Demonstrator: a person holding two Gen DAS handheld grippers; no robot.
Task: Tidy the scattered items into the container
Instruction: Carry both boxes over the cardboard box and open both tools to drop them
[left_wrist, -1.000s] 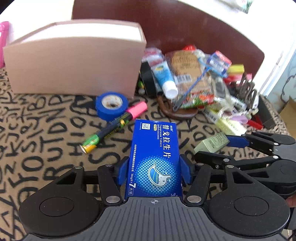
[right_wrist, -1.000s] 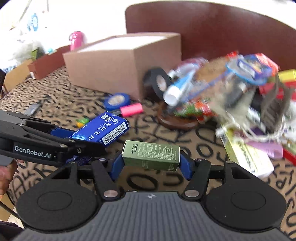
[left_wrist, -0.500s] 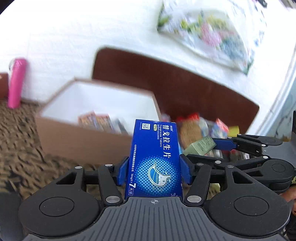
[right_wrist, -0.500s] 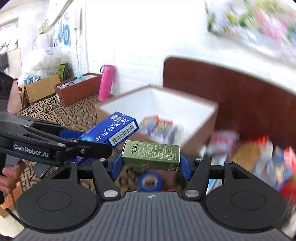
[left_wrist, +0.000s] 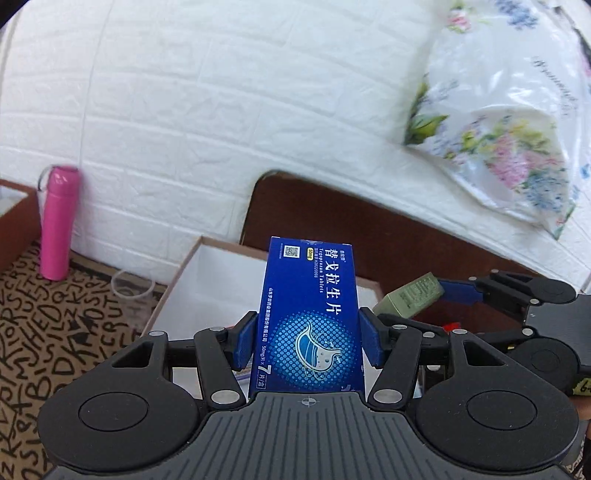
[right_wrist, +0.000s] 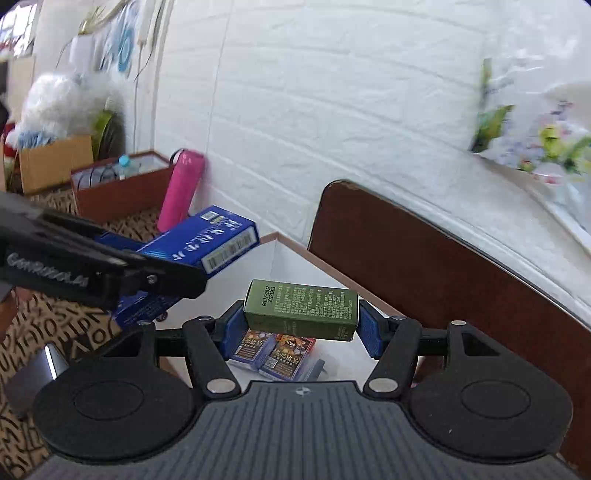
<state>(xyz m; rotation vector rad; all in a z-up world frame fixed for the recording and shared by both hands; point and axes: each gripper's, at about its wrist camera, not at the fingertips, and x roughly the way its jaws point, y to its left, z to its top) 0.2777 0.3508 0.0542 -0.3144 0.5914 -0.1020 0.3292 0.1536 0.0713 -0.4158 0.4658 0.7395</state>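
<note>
Grippers both loaded: left gripper (left_wrist: 307, 341) clamps blue tablet box (left_wrist: 309, 317), right gripper (right_wrist: 301, 326) clamps green box (right_wrist: 301, 310), both above open cardboard box (right_wrist: 295, 254).

A pink bottle (left_wrist: 58, 225) stands against the white wall (left_wrist: 192, 110), a clear cup (left_wrist: 132, 291) near it; a floral bag (left_wrist: 509, 140) hangs above the brown headboard (left_wrist: 369, 236)

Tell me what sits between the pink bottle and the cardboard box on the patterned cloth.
A clear plastic cup stands between the pink bottle and the cardboard box, on the patterned cloth; the left wrist view shows it.
</note>
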